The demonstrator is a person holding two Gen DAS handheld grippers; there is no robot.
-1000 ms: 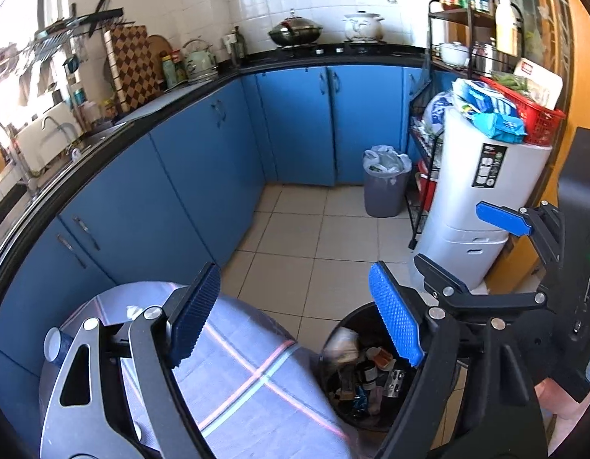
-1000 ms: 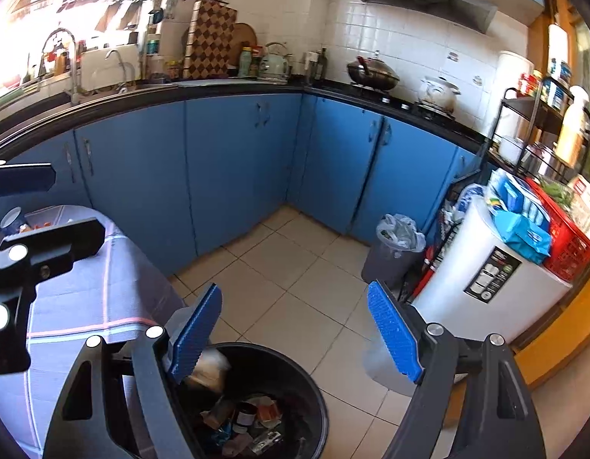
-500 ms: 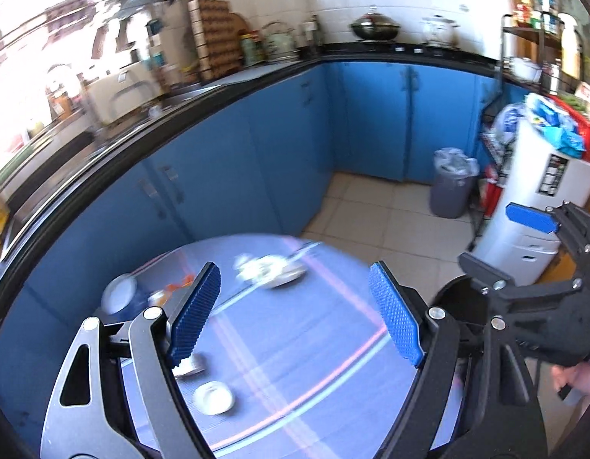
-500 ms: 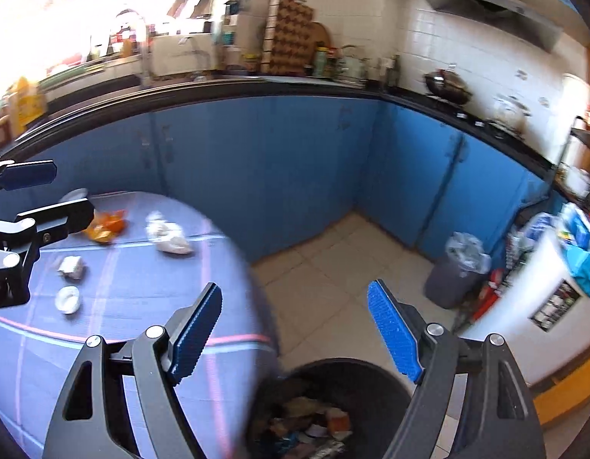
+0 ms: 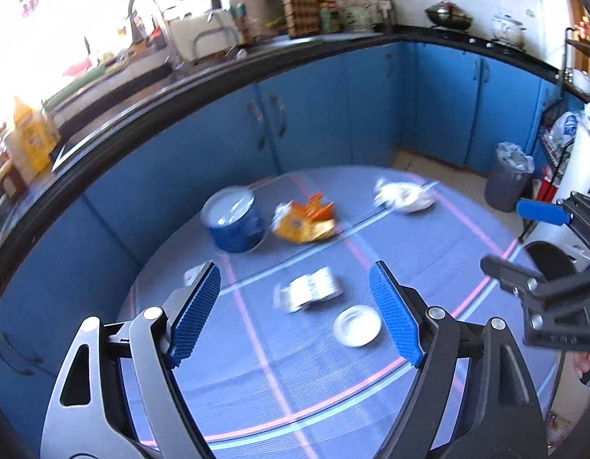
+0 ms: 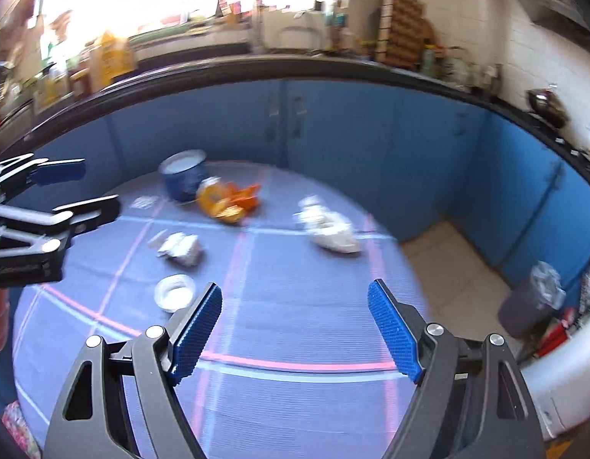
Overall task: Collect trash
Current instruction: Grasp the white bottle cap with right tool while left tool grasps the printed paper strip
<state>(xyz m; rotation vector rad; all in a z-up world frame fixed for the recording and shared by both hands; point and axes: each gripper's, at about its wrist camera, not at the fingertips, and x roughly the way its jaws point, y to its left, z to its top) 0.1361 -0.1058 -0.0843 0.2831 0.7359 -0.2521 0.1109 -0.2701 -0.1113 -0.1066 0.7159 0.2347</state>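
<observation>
Crumpled orange wrapper on ribbed round tablecloth; tongs agape.

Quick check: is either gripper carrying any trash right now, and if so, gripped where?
Nothing is held. The left gripper and right gripper are both open and empty above the table; the crumpled white wrapper still lies there.

On the bench I count one blue tin, one orange wrapper, two crumpled white papers, one small white lid and one small paper scrap. On the floor stands one grey bin. Two claws are there, both with blue pads spread wide.
</observation>
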